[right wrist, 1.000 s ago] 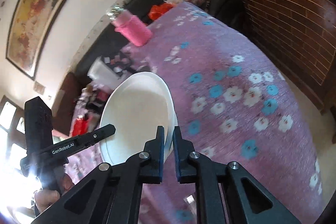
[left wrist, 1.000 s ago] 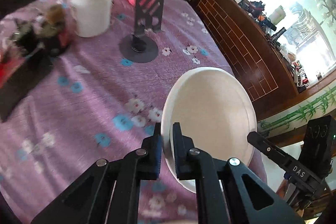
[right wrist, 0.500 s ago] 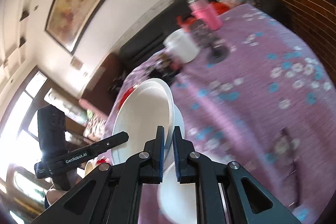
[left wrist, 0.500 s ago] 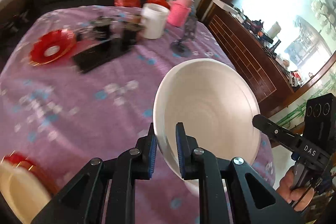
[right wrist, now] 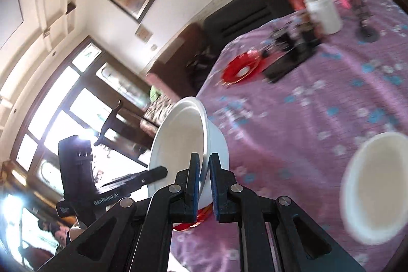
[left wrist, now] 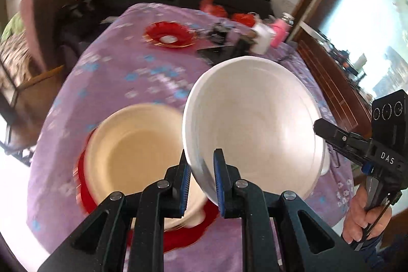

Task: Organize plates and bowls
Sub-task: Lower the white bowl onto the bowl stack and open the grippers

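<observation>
The purple-clothed surface (left wrist: pixel 107 83) carries a cream bowl (left wrist: pixel 135 157) on a red plate (left wrist: pixel 178 233) near its edge. Above it I hold the white bowl (left wrist: pixel 252 124), my left tongs (left wrist: pixel 201 185) and right tongs (right wrist: pixel 204 185) each clenched on its rim.

cream bowl (left wrist: pixel 137 152): motion-blurred, its near rim hidden behind the gripper fingers
red plate (left wrist: pixel 178 236): mostly covered
far clutter (left wrist: pixel 229 40): blurred, unidentifiable
</observation>
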